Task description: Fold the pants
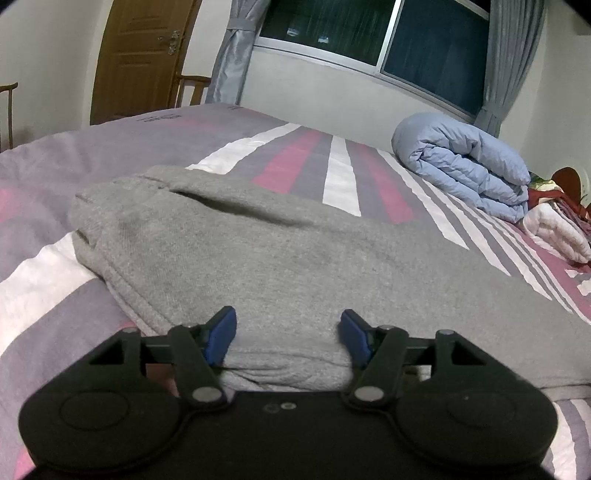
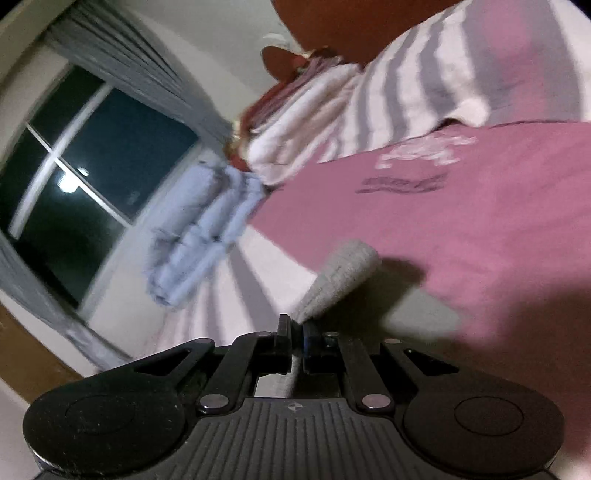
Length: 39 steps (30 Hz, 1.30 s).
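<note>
The grey sweatpants (image 1: 258,251) lie across the striped bed (image 1: 288,162), waistband and pocket slit to the upper left. My left gripper (image 1: 288,338) is open, its blue pads (image 1: 221,334) on either side of a bunched fold at the pants' near edge. In the tilted, blurred right wrist view my right gripper (image 2: 296,328) is shut on a ribbed grey cuff of the pants (image 2: 343,273), held above the pink part of the bed (image 2: 461,221).
A rolled light-blue duvet (image 1: 465,162) and a white and red folded blanket (image 1: 557,225) lie at the bed's far right. The duvet (image 2: 207,218) also shows in the right wrist view. A window (image 1: 369,33), curtains, a wooden door (image 1: 140,55) and chairs stand beyond.
</note>
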Each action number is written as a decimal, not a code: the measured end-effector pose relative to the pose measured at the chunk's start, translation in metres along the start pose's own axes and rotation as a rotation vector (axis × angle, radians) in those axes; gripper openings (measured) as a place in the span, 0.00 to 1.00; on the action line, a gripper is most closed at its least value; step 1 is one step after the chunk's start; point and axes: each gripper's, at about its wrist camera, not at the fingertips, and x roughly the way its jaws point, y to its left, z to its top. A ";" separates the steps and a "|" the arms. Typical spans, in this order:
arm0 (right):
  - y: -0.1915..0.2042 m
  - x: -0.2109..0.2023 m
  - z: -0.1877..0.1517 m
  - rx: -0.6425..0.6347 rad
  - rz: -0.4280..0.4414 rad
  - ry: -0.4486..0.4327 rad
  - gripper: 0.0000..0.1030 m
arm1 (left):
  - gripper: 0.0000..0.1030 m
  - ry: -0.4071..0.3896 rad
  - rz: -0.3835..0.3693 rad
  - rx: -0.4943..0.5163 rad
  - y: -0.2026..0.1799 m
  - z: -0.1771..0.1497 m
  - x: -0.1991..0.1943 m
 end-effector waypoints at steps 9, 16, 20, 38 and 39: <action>-0.019 0.004 -0.013 0.034 -0.054 0.027 0.06 | 0.53 -0.001 -0.004 -0.006 0.002 0.000 -0.002; -0.026 0.000 -0.020 0.054 -0.094 0.039 0.06 | 0.54 -0.001 -0.002 -0.001 0.003 0.000 -0.002; -0.032 0.003 -0.024 0.073 -0.097 0.013 0.06 | 0.54 -0.001 -0.002 0.002 0.002 0.000 -0.002; 0.070 -0.038 -0.094 -0.014 0.061 0.066 0.06 | 0.54 -0.078 0.003 -0.056 0.008 0.011 -0.054; 0.082 -0.032 -0.107 -0.023 0.080 0.098 0.06 | 0.55 -0.071 0.001 -0.047 0.007 0.010 -0.056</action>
